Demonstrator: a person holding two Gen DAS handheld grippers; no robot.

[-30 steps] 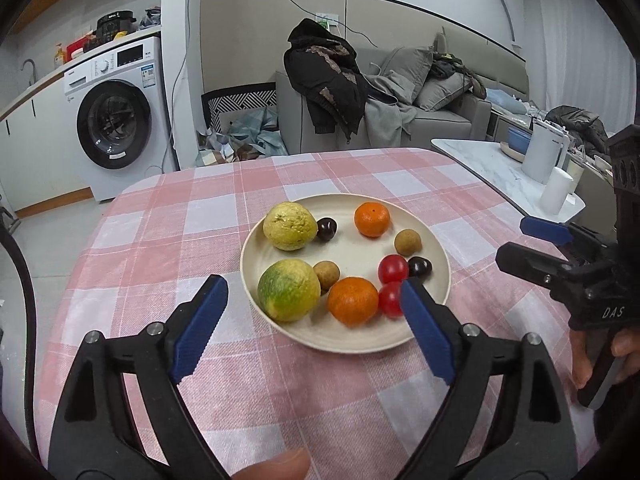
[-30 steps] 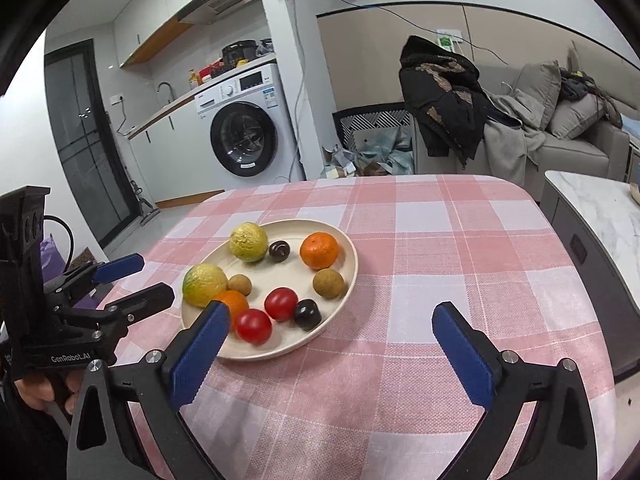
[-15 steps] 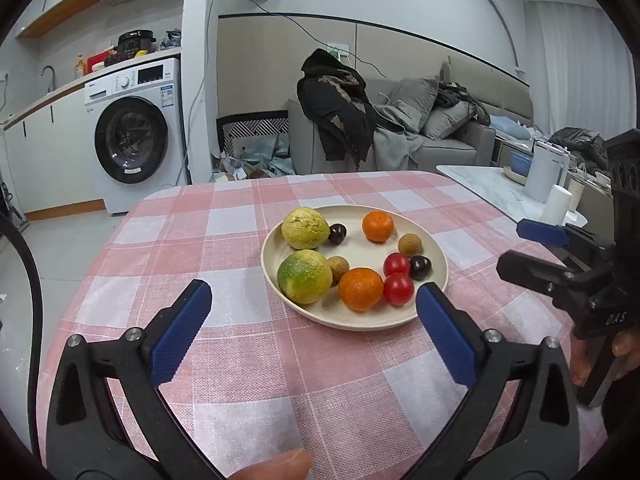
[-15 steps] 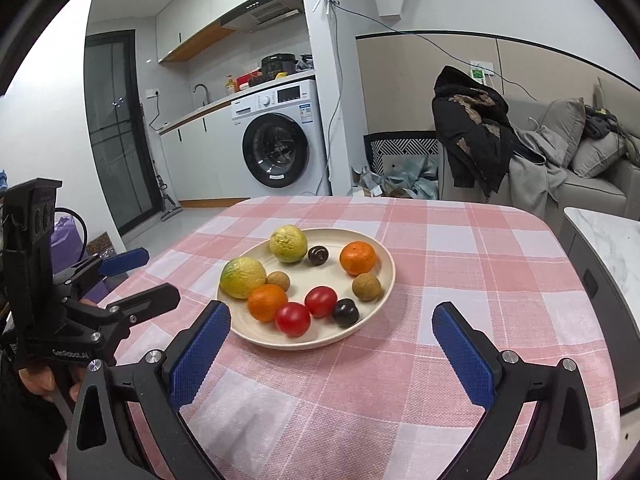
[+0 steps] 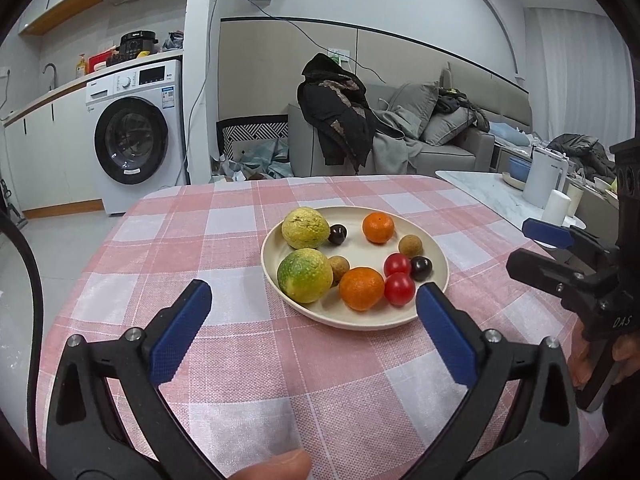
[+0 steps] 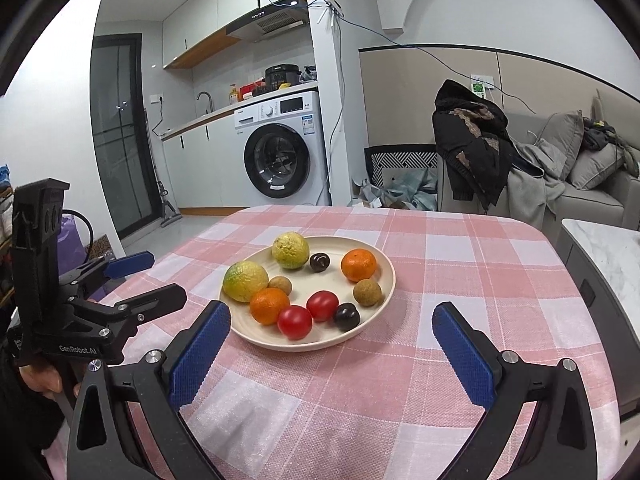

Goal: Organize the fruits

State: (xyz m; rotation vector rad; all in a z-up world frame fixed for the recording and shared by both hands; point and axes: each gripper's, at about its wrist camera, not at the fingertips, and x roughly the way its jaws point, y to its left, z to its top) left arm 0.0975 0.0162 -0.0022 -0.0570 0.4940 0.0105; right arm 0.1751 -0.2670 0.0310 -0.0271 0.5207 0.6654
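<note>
A cream plate (image 5: 434, 250) (image 6: 386, 268) sits mid-table on the pink checked cloth. It holds two yellow-green citrus fruits (image 5: 305, 275), two oranges (image 5: 361, 288), two red tomatoes (image 5: 399, 289), two dark cherries (image 5: 421, 268) and two brown longans (image 5: 410, 245). My left gripper (image 5: 313, 289) hovers just short of the plate's near rim, open with nothing between its fingers. My right gripper (image 6: 331, 309) hangs over the plate's near right side, also open and holding nothing. Each gripper shows in the other's view: the right gripper (image 5: 560, 256) and the left gripper (image 6: 140, 280).
The table's far edge faces a washing machine (image 5: 132, 140) and a grey sofa (image 5: 432, 148) draped with a black jacket. A marble side table (image 5: 492, 196) with a white kettle stands to the right. Bare cloth lies around the plate.
My left gripper's jaws have spread wider. Both grippers have drawn back a little and tilted up, so the plate sits farther off and more of the room shows.
</note>
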